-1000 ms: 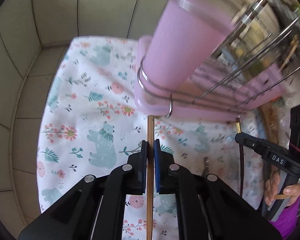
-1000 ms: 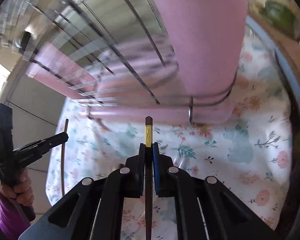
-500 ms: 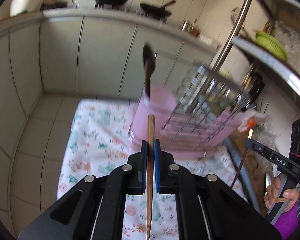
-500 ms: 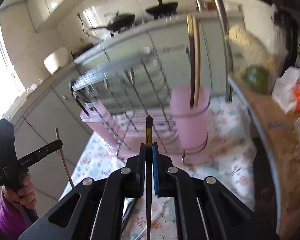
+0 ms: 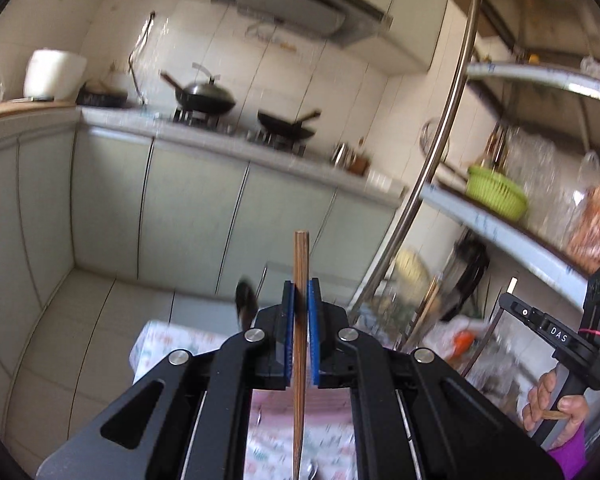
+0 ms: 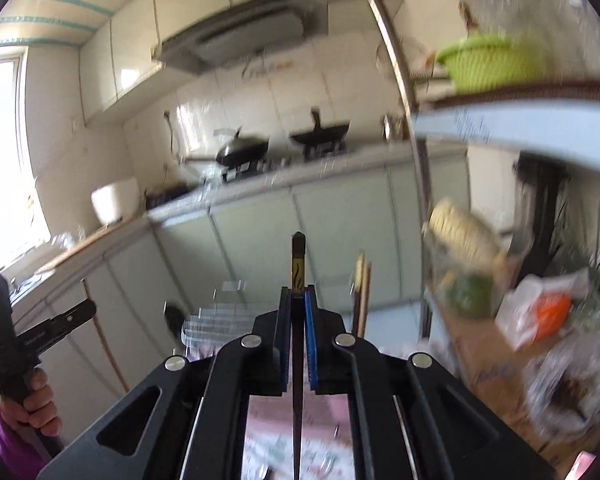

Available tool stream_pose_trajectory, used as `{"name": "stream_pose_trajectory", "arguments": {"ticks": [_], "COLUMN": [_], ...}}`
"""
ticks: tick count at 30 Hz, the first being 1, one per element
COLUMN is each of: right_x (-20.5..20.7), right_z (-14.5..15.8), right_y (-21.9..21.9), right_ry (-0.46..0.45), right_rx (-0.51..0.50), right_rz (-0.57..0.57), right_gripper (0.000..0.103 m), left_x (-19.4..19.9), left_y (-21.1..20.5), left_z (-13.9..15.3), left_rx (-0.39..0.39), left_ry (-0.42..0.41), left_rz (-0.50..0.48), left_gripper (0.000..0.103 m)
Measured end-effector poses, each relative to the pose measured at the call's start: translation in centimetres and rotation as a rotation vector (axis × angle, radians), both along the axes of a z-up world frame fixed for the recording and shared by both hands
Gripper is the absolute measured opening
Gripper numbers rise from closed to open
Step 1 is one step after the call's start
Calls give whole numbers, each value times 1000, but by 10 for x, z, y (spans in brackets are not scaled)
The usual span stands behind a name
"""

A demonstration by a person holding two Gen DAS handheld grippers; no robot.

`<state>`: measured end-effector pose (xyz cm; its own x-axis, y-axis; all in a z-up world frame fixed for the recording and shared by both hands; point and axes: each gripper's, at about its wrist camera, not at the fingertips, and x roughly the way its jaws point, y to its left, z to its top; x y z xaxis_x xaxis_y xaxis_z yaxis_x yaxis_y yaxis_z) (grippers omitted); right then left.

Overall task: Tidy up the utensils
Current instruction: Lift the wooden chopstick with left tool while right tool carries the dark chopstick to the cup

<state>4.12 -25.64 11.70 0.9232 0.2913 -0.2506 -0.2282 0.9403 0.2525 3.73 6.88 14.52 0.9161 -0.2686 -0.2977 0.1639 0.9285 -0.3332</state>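
We hold two chopsticks, one in each gripper, and both are lifted high with the cameras tilted up toward the far kitchen wall. In our left gripper (image 5: 300, 334) the blue pads are pressed tight against a light brown wooden chopstick (image 5: 301, 264), which runs straight up between them with its blunt end well above the fingertips. In our right gripper (image 6: 298, 334) the pads are likewise clamped on a dark chopstick (image 6: 298, 258) with a gold patterned band just above the pads. Each view also catches the other gripper off to one side, held in a hand with a purple sleeve. Neither chopstick has been stowed yet. Below the right gripper we glimpse blurred pink plastic (image 6: 332, 404), which we judge to be the utensil holder, though most of it is hidden behind the gripper frame. One pair of pale chopsticks (image 6: 362, 292) already stands upright just right of the dark one, apparently in that holder, and a dark spoon-like handle (image 5: 245, 304) stands near it too; its exact shape is blurred. So we judge the job to be partly done: some utensils are in place, two are in hand, and both need lowering into the holder. We cannot tell whether more utensils wait on the floral cloth (image 5: 168, 340) below. Beyond, we count two dark pans on the stove (image 5: 236, 122), one white rice cooker (image 5: 54, 74) on the counter, and one green basket (image 5: 496, 194) on the metal shelf at right.
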Motion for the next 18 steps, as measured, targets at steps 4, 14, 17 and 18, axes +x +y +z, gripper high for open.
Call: {"name": "stream_pose_trajectory", "arguments": {"ticks": [4, 14, 17, 18], "right_x": [-1, 24, 41, 47], "right_z": [29, 53, 40, 35], "right_y": [-9, -10, -8, -8], "right_ry": [-94, -228, -204, -193], "right_rx": [13, -28, -24, -23], "right_rz": [-51, -153, -156, -157], "right_gripper": [6, 6, 6, 6], "left_x": [8, 40, 57, 60], "left_y": [-2, 3, 4, 4], "left_z": [24, 45, 42, 41], "left_rx": [-23, -24, -4, 3], "left_ry": [-55, -156, -158, -159], "left_rz": [6, 85, 117, 124], "left_gripper": [6, 6, 6, 6]}}
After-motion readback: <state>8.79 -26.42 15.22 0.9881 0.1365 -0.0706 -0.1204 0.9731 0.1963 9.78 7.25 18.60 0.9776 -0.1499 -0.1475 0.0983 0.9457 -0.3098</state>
